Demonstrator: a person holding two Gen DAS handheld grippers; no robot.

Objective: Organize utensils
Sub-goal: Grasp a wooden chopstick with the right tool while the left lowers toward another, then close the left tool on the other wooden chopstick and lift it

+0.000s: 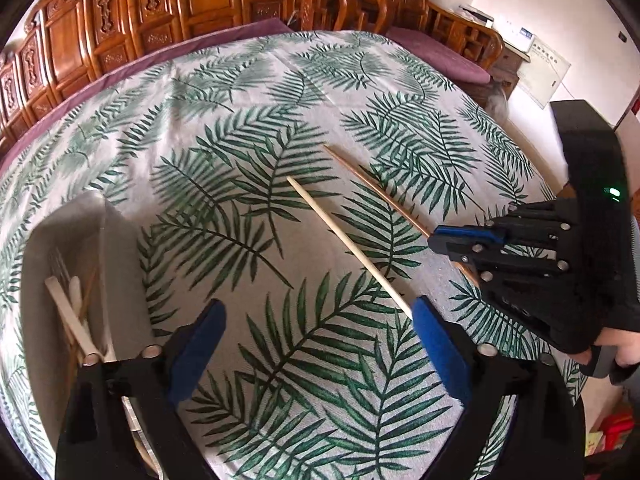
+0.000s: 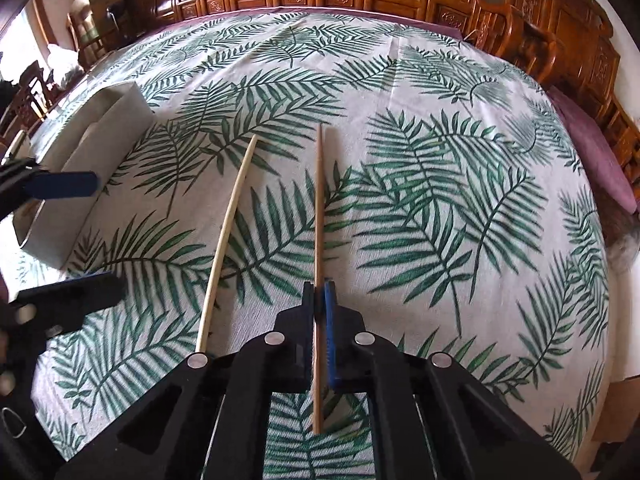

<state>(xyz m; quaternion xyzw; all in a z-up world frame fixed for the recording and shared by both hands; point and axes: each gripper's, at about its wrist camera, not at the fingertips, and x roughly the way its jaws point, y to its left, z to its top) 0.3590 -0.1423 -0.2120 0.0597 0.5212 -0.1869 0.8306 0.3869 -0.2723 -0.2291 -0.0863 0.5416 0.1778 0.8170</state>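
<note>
Right wrist view shows the right gripper (image 2: 319,292) clamped on the brown chopstick (image 2: 319,200) near its thick end, the stick lying along the leaf-print tablecloth (image 2: 440,160), probably so it lifts level. Left gripper (image 1: 320,332) hovers with its jaws wide and empty over the pale chopstick (image 1: 344,240), seemingly lined up to take it toward the grey box (image 1: 120,264) holding other utensils.

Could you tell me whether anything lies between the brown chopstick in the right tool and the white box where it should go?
Yes: the pale chopstick lies on the cloth between the brown chopstick and the white box, and the open left tool hangs over its near end. Lifted, the brown one should clear the pale chopstick.
</note>
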